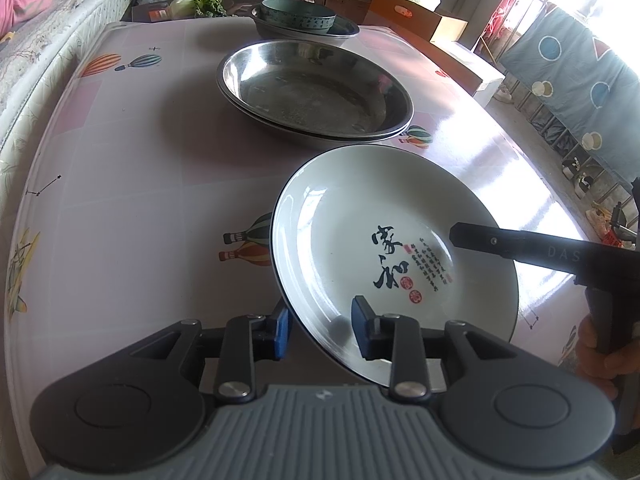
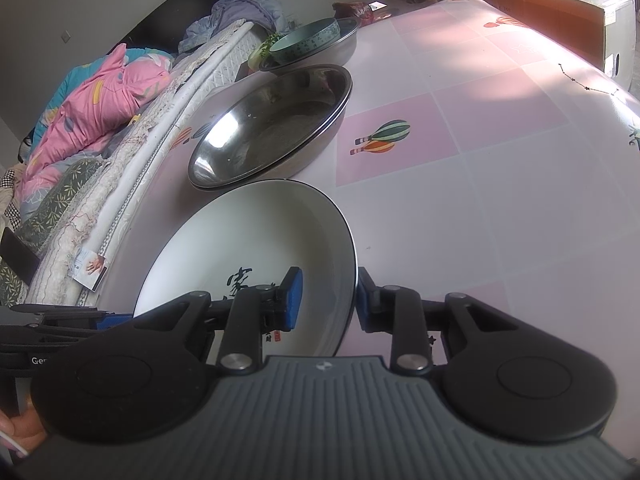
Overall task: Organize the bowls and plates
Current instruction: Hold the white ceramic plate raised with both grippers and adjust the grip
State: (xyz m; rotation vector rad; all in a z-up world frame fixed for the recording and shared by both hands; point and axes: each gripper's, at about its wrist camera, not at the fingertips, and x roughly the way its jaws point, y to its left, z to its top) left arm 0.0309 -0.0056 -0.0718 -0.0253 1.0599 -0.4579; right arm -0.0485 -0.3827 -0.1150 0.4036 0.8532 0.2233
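We find a white plate (image 1: 384, 256) with a dark rim and black calligraphy in its well at the near end of the table (image 1: 132, 208), tilted, its left edge raised. Whether its far side rests on the cloth we cannot tell.

The left tool (image 1: 322, 330) straddles the plate's near-left rim: one blue pad sits below and outside the edge, the other above, on the inner face. The jaws stand narrow, but a visible gap remains at the outer pad, so we record them as parted around the rim, not clamped on it.

The right tool (image 2: 328, 300) straddles the opposite rim in the same fashion, one pad inside the well, the other outside the edge. Its jaws are also narrow, and the inner pad stands clear of the plate wall. In the left wrist view its black finger reaches over the plate from the right, with part of a hand (image 1: 596, 344) on the grip.

Beyond the plate lie two stacked steel plates (image 1: 316, 88), nested and flat on the table. Further back, a steel basin (image 1: 348, 32) holds a green bowl (image 1: 298, 14). A bed (image 2: 100, 120) with pink bedding runs along the table's left side. Cardboard boxes (image 1: 416, 12) stand past the far end.
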